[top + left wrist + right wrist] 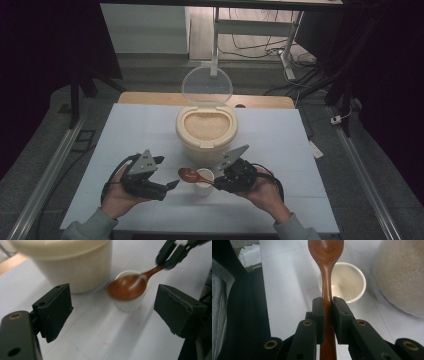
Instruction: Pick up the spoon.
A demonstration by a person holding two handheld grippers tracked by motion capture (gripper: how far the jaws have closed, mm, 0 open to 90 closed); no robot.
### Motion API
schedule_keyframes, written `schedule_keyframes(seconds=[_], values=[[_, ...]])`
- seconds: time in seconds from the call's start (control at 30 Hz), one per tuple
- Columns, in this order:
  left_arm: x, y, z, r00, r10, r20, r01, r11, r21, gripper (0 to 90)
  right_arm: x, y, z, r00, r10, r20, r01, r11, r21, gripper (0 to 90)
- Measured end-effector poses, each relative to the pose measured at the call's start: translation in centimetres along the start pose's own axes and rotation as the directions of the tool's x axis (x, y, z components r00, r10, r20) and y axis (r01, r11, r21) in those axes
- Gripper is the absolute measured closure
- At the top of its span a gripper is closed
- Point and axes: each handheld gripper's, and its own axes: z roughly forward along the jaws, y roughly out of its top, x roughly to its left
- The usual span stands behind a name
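A cream rice container stands mid-table, full of rice, its clear lid tipped up behind. Just in front of it is a small white cup, which looks empty inside. My right gripper is shut on the handle of a brown wooden spoon; the handle runs between the jaws. The spoon bowl looks empty and hovers over the cup's left rim. My left gripper is open, left of the cup. Cup and spoon lie ahead between its jaws.
A white mat covers the table, with bare wood showing at the far edge. Metal rails run along both sides on the floor. Cables and a desk frame lie beyond the table. The container wall stands close ahead-left of the left gripper.
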Motion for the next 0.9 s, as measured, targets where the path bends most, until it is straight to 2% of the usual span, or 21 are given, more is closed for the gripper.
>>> schedule_keyframes(seconds=[0.13, 0.3, 0.43, 0.53, 0.73, 0.77, 0.9], values=[[-0.7, 1.6, 0.5, 0.9977, 0.052, 0.043, -0.052, 0.9986, 0.002, 15.9, 0.1, 0.1, 0.1, 1.0000, -0.009, 0.000, 0.009, 1.000, -0.004, 80.2], [-1.6, 2.8, 2.0, 0.9863, 0.121, 0.112, -0.128, 0.9905, 0.051, 21.3, 0.3, 0.2, 0.1, 0.9998, -0.020, -0.003, 0.019, 1.000, -0.011, 80.2], [-2.4, 3.5, 3.7, 0.9688, 0.185, 0.164, -0.206, 0.9717, 0.117, 24.3, 0.6, 0.5, 0.1, 0.9994, -0.034, -0.012, 0.034, 0.999, -0.020, 80.2], [-2.7, 4.1, 4.5, 0.9563, 0.216, 0.197, -0.246, 0.9588, 0.142, 27.4, 0.8, 0.6, 0.1, 0.9986, -0.051, -0.014, 0.050, 0.999, -0.019, 80.2], [-3.1, 4.6, 5.6, 0.9358, 0.246, 0.253, -0.298, 0.9351, 0.193, 35.3, 1.1, 0.7, 0.1, 0.9971, -0.073, -0.022, 0.073, 0.997, -0.023, 80.2], [-3.1, 4.6, 5.8, 0.9315, 0.250, 0.264, -0.307, 0.9303, 0.201, 39.1, 1.2, 0.8, 0.1, 0.9964, -0.081, -0.023, 0.081, 0.997, -0.019, 80.2], [-3.3, 4.7, 6.3, 0.9262, 0.251, 0.281, -0.320, 0.9188, 0.232, 45.9, 1.4, 0.9, 0.2, 0.9936, -0.110, -0.024, 0.109, 0.994, -0.018, 80.2]])
